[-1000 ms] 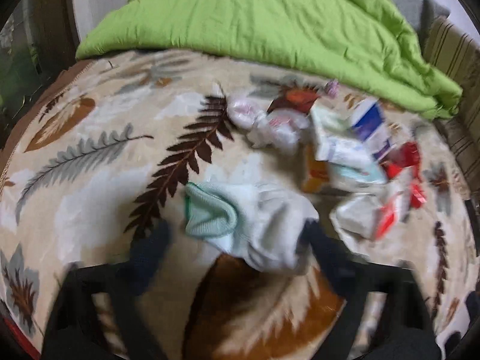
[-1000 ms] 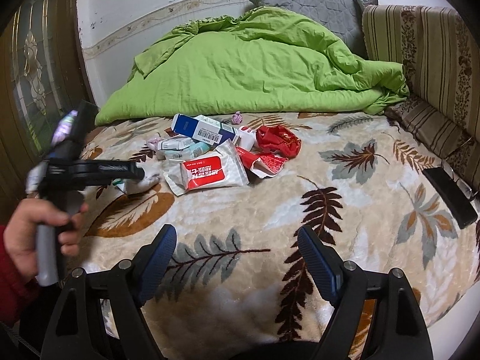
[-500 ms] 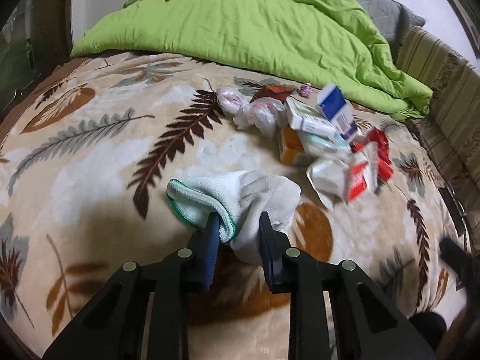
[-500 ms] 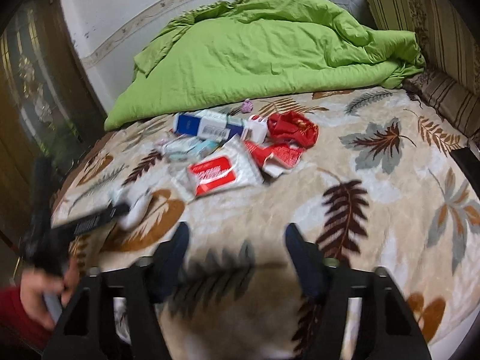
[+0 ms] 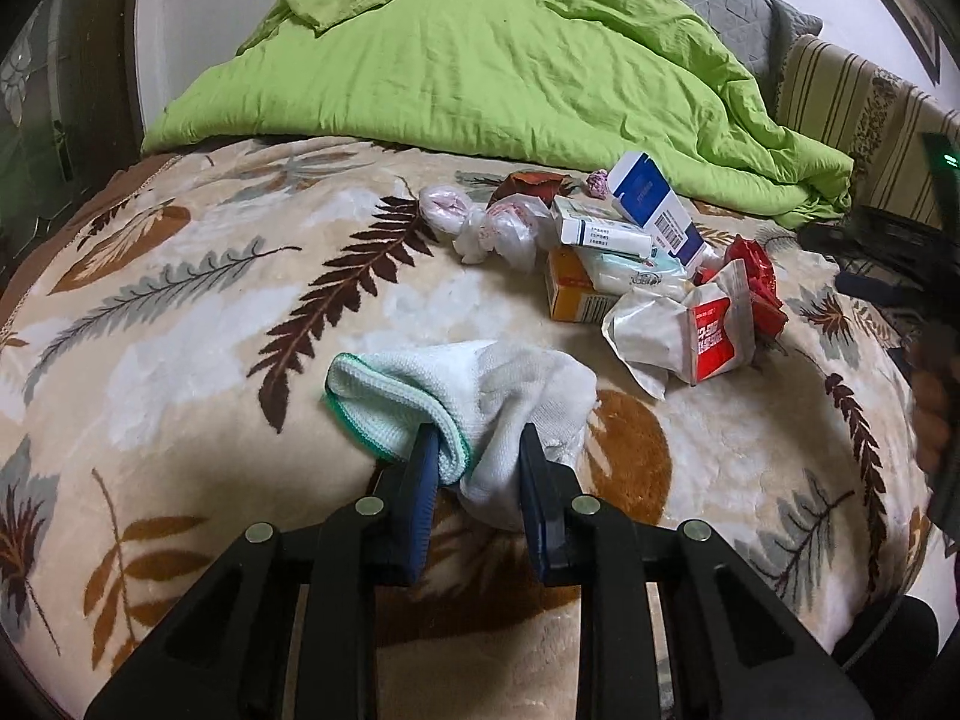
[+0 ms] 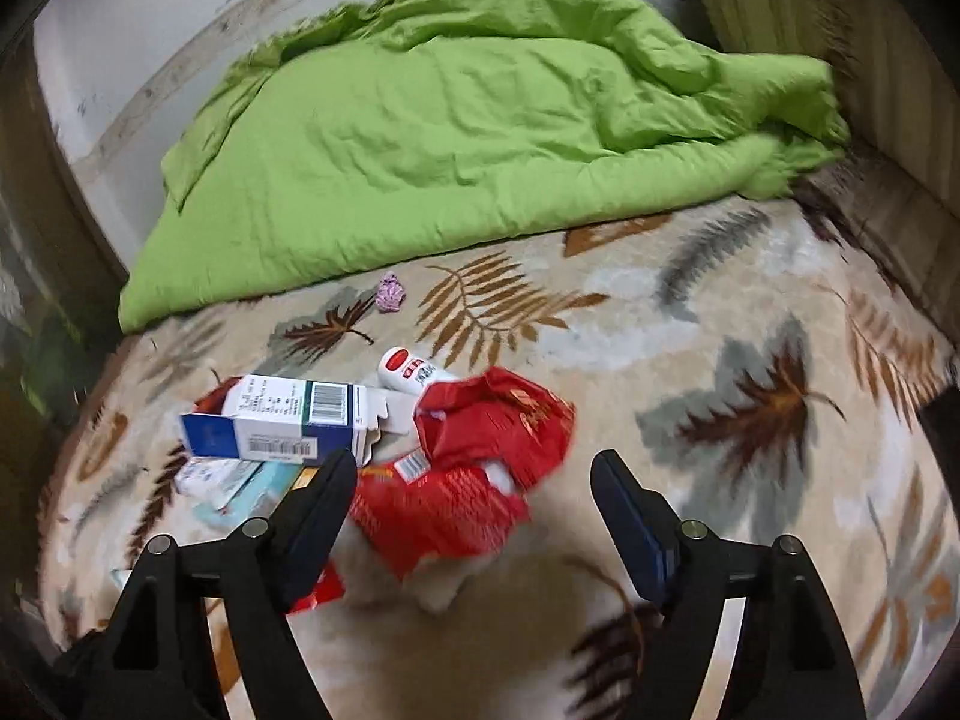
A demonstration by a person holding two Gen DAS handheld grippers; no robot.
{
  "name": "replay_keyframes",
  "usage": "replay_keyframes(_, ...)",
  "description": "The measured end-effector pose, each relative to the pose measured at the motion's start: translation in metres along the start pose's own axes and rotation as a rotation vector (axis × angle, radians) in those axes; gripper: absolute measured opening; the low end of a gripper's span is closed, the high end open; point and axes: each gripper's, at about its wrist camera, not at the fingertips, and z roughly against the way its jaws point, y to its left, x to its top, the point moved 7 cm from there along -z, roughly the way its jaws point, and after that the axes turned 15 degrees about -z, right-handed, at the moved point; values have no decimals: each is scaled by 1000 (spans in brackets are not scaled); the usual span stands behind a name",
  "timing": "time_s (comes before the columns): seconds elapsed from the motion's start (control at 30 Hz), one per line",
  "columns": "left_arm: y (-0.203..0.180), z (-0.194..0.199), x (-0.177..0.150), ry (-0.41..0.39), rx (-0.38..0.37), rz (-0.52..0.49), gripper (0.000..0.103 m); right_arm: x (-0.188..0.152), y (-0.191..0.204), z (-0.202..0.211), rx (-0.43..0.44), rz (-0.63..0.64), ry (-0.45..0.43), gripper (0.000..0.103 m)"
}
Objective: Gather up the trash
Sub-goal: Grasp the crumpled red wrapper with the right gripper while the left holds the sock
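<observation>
While left gripper clamps cloth, barcoded box lies nearby.

Left gripper jaws clamping pale cloth, leaf-print blanket

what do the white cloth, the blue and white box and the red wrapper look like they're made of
Cloth: soft, matte knit or microfibre fabric; fine weave, green stitched hem, limp folds.
Box: thin printed cardboard; crisp edges, open flaps, barcode.
Wrapper: probably glossy plastic film; sharp crinkles, though the view is blurred.
</observation>
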Motion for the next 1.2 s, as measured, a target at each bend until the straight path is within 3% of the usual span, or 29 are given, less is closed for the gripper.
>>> replay_keyframes(0.23,0,-6,2,-2,0,-2,24,1,11,-51,-123,162,9,84)
replay_keyframes(0.3,-1,-7,4,-3,5,-12,24,0,6,-61,-168,186,14,64)
replay_keyframes(0.33,-1,-7,3,-4,6,-14,24,-1,3,-63,-177,185,22,40)
replay_keyframes(0.4,0,-7,3,-8,7,-18,24,-2,-5,-63,-179,156,22,38)
replay_keyframes(0.47,0,-7,3,-10,7,-16,24,-5,-9,-54,-149,141,3,29)
replay_keyframes(0.67,0,-5,3,-16,9,-13,24,-24,6,0,-11,135,-83,25)
replay_keyframes(0.8,0,-1,3,-23,24,-18,24,-52,29,32,80,145,-90,25)
replay_keyframes(0.97,-6,7,2,-40,70,-59,24,-97,54,52,148,171,-76,25)
replay_keyframes(1.2,-15,40,4,-121,153,-134,24,-123,70,70,185,232,-102,25)
